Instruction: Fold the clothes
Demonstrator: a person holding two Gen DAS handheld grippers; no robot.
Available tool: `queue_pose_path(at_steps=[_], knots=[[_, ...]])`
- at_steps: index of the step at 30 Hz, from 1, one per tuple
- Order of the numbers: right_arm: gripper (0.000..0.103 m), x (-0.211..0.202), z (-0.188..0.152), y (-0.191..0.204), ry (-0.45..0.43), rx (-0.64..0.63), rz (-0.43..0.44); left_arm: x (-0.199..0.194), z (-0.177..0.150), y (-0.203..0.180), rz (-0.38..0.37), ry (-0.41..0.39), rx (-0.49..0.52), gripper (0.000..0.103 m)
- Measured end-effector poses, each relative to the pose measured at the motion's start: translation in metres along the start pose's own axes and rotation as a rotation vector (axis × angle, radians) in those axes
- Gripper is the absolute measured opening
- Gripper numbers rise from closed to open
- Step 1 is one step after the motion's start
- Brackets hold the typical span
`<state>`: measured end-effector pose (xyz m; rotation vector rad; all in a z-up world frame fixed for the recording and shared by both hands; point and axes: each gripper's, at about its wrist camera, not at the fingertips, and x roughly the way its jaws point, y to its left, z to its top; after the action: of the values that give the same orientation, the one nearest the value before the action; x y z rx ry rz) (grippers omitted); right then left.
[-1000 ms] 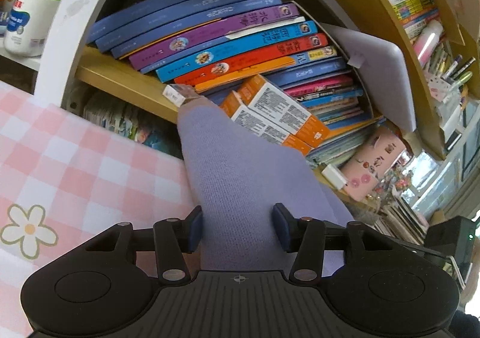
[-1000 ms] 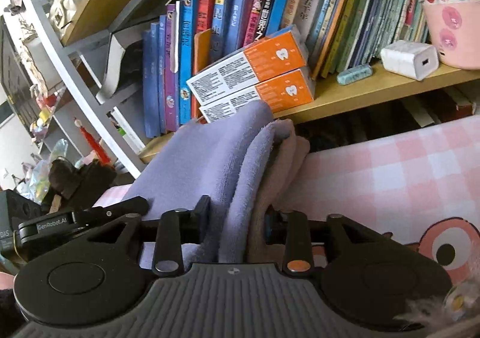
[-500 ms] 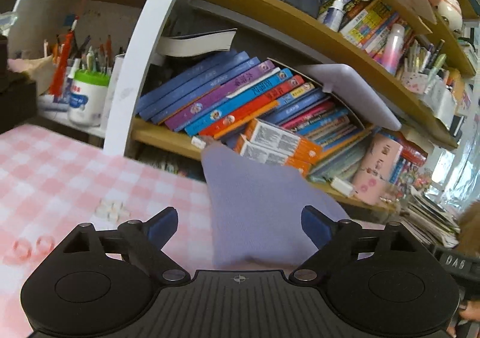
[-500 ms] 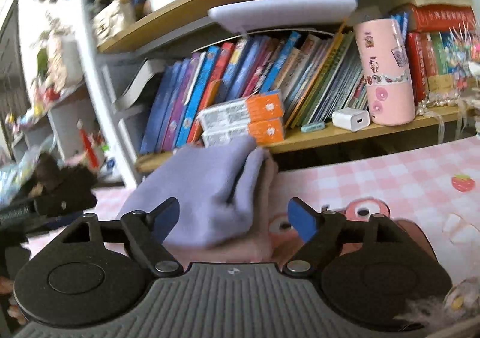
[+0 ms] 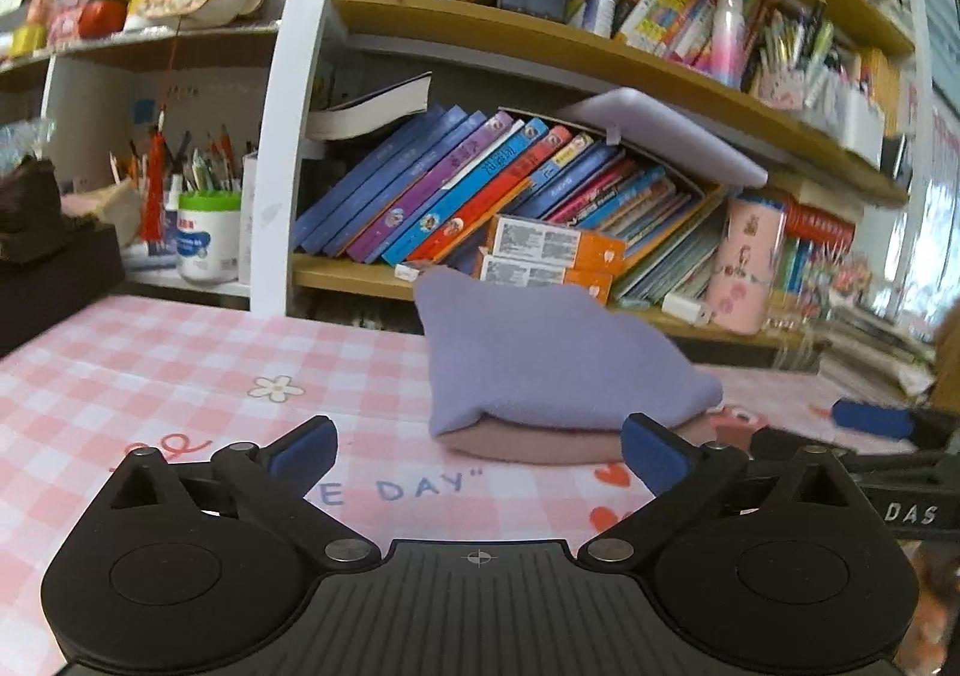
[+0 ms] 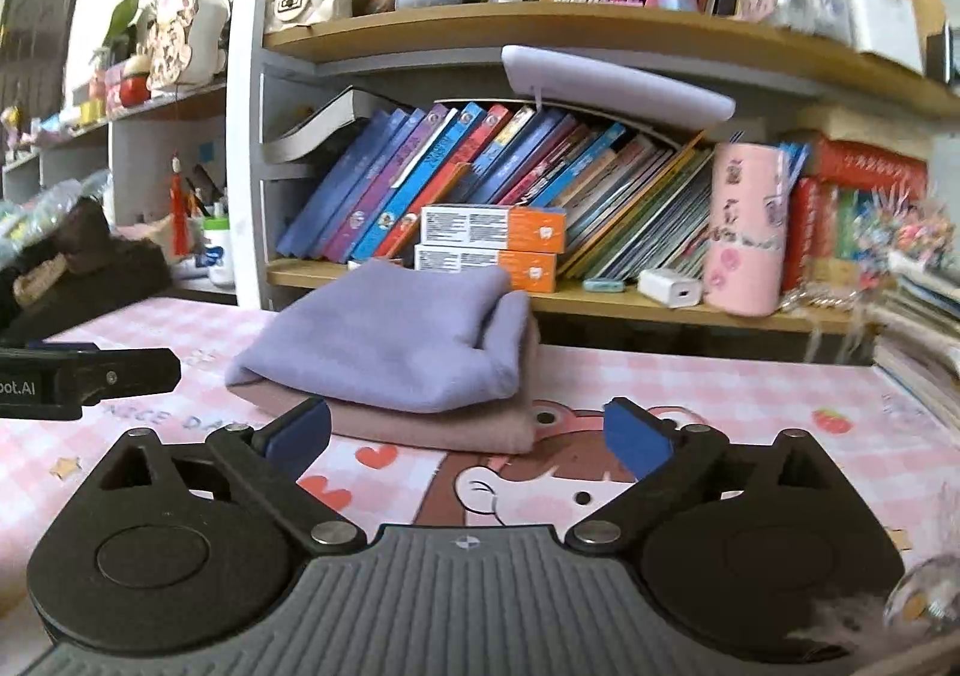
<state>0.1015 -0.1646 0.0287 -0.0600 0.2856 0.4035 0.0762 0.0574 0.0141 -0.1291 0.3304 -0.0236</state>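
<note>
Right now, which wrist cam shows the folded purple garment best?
Right wrist: the purple garment sits centred, both folded layers and the pink piece beneath visible. Left wrist shows it side-on, the pink piece just a thin edge.

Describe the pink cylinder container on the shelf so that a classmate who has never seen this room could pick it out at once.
Start at the wooden shelf just behind the pink checked table, the one packed with leaning books. Follow that row to its right end, past a small white charger block. The pink cylinder container stands upright there, the only tall round pale pink thing, dotted with stickers.
</note>
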Motion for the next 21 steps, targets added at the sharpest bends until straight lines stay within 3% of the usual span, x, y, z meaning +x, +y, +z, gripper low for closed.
queue_pose_path(at_steps=[5,21], knots=[[0.101,-0.007,-0.003,-0.002,0.004,0.009,-0.009,-0.003,-0.004,-0.006,0.031,0.025,0.044,0.103],[0.103,-0.001,-0.004,-0.003,0.071,0.022,-0.022,0.001,-0.007,-0.005,0.06,0.077,0.02,0.103]])
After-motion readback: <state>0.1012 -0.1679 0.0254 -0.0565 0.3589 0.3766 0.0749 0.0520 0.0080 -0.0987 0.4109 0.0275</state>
